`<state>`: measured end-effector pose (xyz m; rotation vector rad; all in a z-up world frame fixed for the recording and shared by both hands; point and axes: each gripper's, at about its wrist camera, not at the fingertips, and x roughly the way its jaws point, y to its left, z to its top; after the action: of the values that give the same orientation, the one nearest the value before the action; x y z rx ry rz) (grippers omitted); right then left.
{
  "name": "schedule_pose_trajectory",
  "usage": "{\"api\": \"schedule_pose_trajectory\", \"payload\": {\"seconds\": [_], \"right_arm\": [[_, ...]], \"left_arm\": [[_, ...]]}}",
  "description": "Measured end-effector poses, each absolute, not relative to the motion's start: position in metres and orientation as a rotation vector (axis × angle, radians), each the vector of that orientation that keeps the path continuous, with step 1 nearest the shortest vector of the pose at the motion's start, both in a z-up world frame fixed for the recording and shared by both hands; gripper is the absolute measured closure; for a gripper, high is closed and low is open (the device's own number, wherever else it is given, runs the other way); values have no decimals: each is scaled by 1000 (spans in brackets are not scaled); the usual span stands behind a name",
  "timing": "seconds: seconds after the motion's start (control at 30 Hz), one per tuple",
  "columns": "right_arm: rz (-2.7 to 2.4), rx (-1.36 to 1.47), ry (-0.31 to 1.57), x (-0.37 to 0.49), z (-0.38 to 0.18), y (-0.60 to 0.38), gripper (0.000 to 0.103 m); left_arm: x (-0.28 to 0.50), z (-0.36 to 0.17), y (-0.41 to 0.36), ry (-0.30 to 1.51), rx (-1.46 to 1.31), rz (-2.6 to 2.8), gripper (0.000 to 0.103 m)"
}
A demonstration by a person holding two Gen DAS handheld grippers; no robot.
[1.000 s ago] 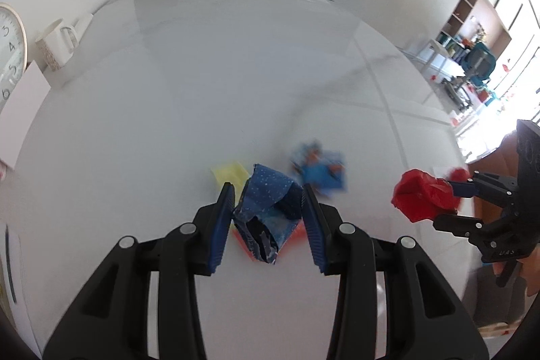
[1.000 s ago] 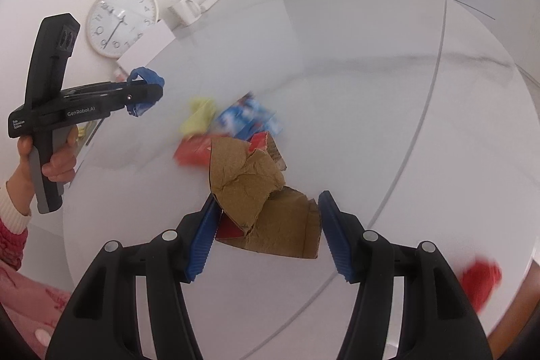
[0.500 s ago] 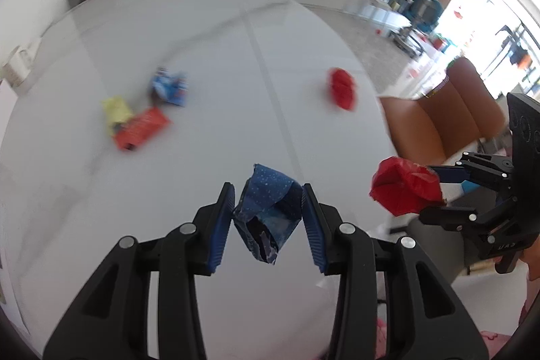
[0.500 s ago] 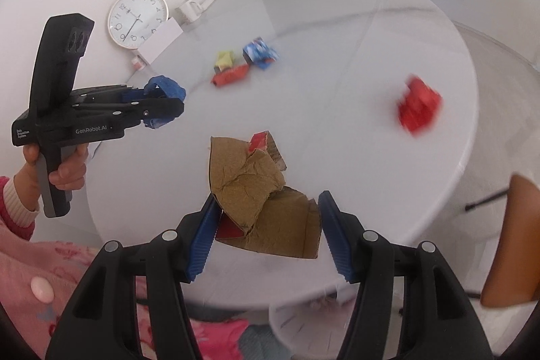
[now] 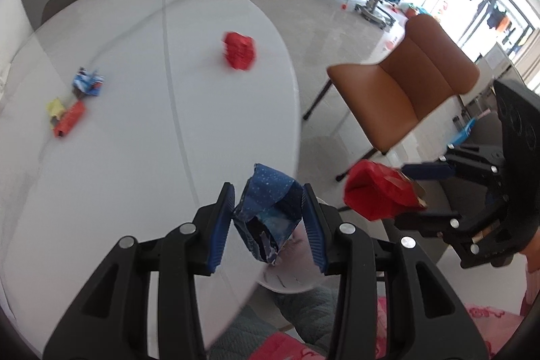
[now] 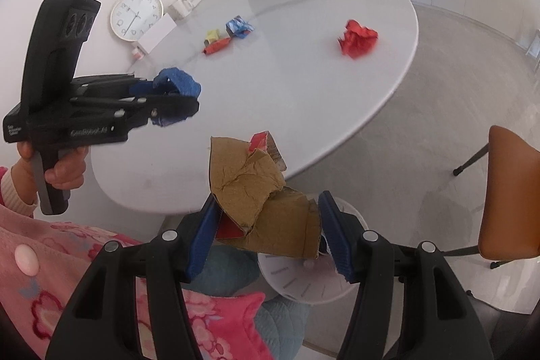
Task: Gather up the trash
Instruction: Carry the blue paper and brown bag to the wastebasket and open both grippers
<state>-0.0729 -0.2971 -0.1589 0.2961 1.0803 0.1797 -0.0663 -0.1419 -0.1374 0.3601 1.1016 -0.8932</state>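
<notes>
My left gripper (image 5: 268, 226) is shut on a crumpled dark blue wrapper (image 5: 270, 216), held near the table's front edge. My right gripper (image 6: 266, 230) is shut on a torn piece of brown cardboard with red print (image 6: 263, 198), held off the table over the floor. In the left wrist view the same piece shows red (image 5: 378, 194) in the right gripper (image 5: 418, 188). In the right wrist view the left gripper (image 6: 175, 100) shows the blue wrapper (image 6: 177, 85). On the white round table (image 5: 135, 157) lie a red crumpled ball (image 5: 239, 49), a blue wrapper (image 5: 87, 83), a yellow scrap (image 5: 54, 107) and an orange-red wrapper (image 5: 69, 122).
A brown chair (image 5: 405, 90) stands right of the table. A white round bin lid or base (image 6: 303, 275) sits on the floor below my right gripper. A wall clock (image 6: 135, 16), a mug (image 6: 180, 5) and a white box (image 6: 157, 32) stand at the table's far side.
Both grippers have pulled back from the table with their trash and swung right. The table pieces now look farther away. Both grips are unchanged.
</notes>
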Motion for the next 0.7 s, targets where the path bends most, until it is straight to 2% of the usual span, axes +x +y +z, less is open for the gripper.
{"api": "schedule_pose_trajectory", "payload": {"seconds": [0.43, 0.5, 0.6, 0.7], "right_arm": [[162, 296, 1107, -114, -169, -330, 43], [152, 300, 1113, -118, -171, -334, 43], [148, 310, 1120, -122, -174, -337, 43], [153, 317, 1124, -122, -177, -336, 43]], "left_arm": [[-141, -178, -193, 1197, 456, -1006, 61], [-149, -187, -202, 1234, 484, -1034, 43], [-156, -187, -206, 1219, 504, -1048, 26], [-158, -178, -206, 1187, 509, -1049, 14]]}}
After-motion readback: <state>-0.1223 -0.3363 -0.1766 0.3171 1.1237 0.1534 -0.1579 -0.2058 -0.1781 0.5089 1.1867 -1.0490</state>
